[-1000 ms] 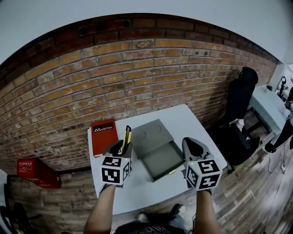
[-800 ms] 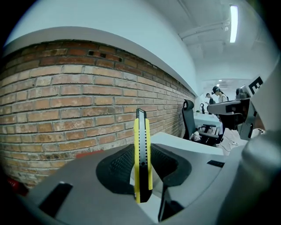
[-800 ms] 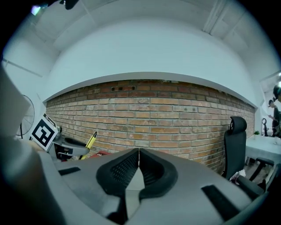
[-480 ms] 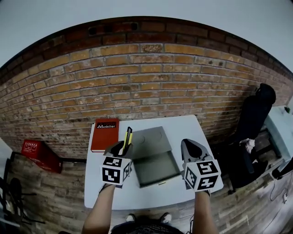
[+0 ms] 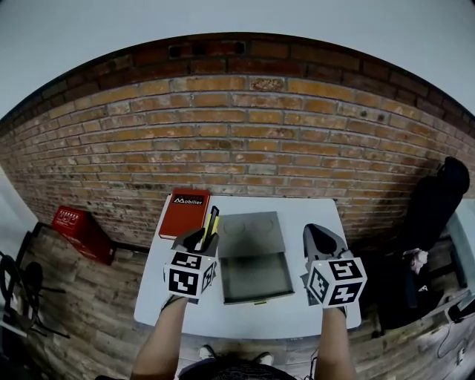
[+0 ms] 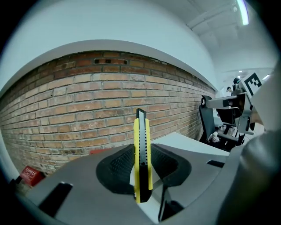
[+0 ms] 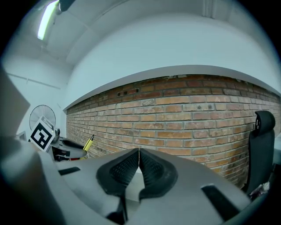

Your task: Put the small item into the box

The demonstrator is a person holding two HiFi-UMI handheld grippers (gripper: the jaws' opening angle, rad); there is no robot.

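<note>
Between left gripper [image 6: 142,149] jaws: yellow utility knife [image 6: 141,129] clamped upright; right gripper [image 7: 139,154] jaws closed, empty.

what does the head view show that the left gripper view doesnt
Only the head view: the open grey box on the table, its lid laid back. Only the left gripper view: the jaws' ribbed pads pressed on both sides of the yellow utility knife, and a ceiling light. Both: that knife standing upright, the brick wall and the white table.
</note>
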